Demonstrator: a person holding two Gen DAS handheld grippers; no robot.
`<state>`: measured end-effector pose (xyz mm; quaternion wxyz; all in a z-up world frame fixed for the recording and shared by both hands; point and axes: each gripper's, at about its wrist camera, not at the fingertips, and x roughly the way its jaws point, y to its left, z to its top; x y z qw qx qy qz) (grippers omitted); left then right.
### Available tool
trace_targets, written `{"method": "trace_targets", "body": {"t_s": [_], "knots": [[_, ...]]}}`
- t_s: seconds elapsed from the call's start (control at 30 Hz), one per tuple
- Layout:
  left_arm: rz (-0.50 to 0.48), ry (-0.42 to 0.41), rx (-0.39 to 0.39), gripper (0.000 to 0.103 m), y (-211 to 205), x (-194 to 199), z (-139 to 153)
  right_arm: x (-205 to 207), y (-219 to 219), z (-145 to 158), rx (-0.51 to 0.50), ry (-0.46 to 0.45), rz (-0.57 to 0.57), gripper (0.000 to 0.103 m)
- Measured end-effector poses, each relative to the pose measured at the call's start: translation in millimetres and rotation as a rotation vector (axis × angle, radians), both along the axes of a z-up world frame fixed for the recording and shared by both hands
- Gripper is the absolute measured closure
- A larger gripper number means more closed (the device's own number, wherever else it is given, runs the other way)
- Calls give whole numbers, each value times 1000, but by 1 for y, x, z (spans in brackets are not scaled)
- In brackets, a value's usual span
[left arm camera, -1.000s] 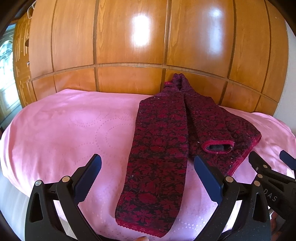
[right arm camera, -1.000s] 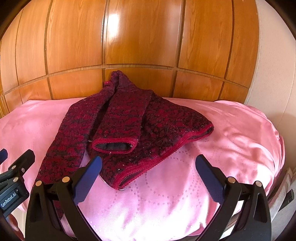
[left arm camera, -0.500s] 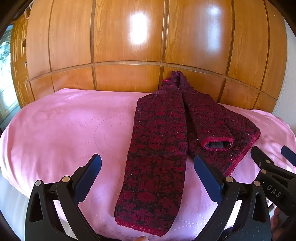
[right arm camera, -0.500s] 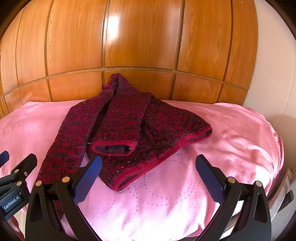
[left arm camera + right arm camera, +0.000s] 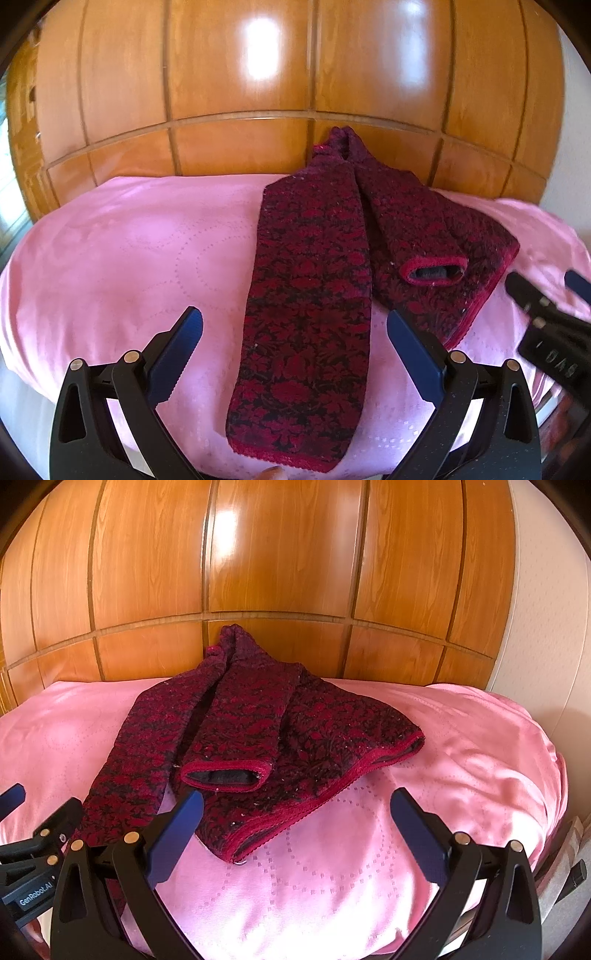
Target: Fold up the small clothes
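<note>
A dark red floral knitted garment (image 5: 314,280) lies on the pink bedspread (image 5: 129,258), its top end leaning on the wooden headboard. One long part runs toward me; a folded sleeve with a red cuff (image 5: 436,271) rests on the right part. My left gripper (image 5: 295,354) is open and empty, hovering above the long part's near end. In the right wrist view the garment (image 5: 258,731) lies ahead and to the left, cuff (image 5: 225,775) facing me. My right gripper (image 5: 295,830) is open and empty over the garment's red hem (image 5: 280,819).
The wooden panelled headboard (image 5: 258,92) stands right behind the bed. A pale wall (image 5: 546,609) is on the right. The bed's right edge (image 5: 554,812) drops off near the right gripper. The other gripper shows at each view's side (image 5: 546,325) (image 5: 33,834).
Both grippers have moved slightly forward and lower toward the garment. The garment has not moved. Both grippers stay open.
</note>
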<state>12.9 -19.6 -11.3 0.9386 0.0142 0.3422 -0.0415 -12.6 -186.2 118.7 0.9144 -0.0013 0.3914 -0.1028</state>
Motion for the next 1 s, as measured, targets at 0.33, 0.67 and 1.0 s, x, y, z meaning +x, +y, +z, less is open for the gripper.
{"method": "trace_targets", "body": {"t_s": [0.33,0.67,1.0], "knots": [[-174,106,68,13,-14,31,-28,47,-42,-12,257,52,89,31],[-196,188,25,98,-11,41,-55,130,-19,-78,377,281,216,74],[-22,144,-183,103,77,82,-10,148,-60,-9,115,32,215,90]]}}
